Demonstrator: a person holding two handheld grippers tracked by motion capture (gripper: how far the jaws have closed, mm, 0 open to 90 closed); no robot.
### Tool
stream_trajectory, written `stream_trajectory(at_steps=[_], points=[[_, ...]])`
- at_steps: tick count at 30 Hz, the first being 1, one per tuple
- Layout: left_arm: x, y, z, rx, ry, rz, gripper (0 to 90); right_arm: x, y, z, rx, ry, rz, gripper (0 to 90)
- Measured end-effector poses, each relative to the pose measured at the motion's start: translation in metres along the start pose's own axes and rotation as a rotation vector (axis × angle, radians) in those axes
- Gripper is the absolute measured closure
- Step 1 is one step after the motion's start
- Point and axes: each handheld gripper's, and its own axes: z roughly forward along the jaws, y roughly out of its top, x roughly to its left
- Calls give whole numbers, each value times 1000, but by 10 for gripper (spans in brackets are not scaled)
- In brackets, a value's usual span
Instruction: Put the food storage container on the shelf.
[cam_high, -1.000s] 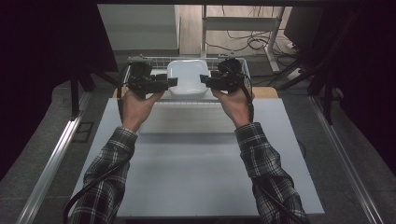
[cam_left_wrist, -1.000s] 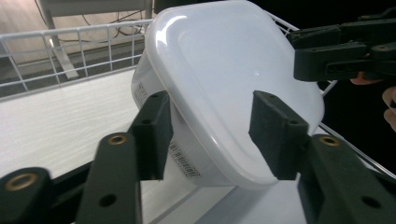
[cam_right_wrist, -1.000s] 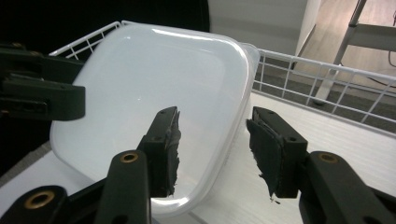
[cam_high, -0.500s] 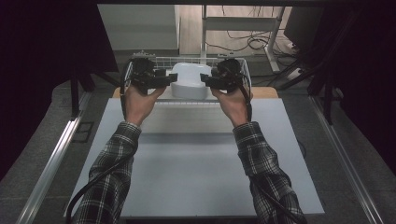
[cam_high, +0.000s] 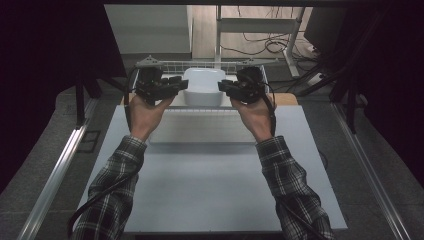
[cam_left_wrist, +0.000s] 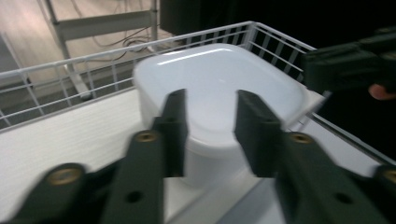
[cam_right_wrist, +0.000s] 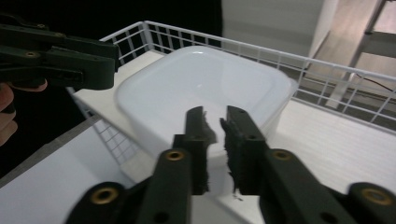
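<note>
Both claws flank tub (cam_high: 203, 86); contact seemingly absent, blurred.

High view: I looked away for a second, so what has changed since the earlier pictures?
Both hands carried the white tub a little farther away, over the wire basket, the left gripper and right gripper flanking it. The table stayed put.

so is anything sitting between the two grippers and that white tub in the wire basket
Nothing visible does. The left gripper and right gripper flank the white tub, with open air up to its sides. The wire basket walls run behind and beside the tub, not across either approach.
</note>
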Motion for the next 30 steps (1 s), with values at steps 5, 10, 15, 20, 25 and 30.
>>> stream_trajectory(at_steps=[5, 10, 15, 20, 25, 30], points=[[-9, -23, -1, 44, -86, 28, 900, 12, -19, -7, 30, 57, -48, 891], [-4, -33, 16, 78, -79, 8, 900, 10, -31, 8, 80, 43, -54, 891], [2, -32, 24, 96, -50, -6, 900, 4, -36, 22, 91, 34, -39, 891], [6, -31, 28, 99, -35, -17, 900, -3, -36, 25, 83, 29, -7, 891], [-2, -33, 24, 94, -66, 0, 886, 0, -38, 22, 74, 42, -13, 875], [-14, -42, 19, 92, -81, 26, 663, 9, -45, 14, 65, 66, -44, 719]])
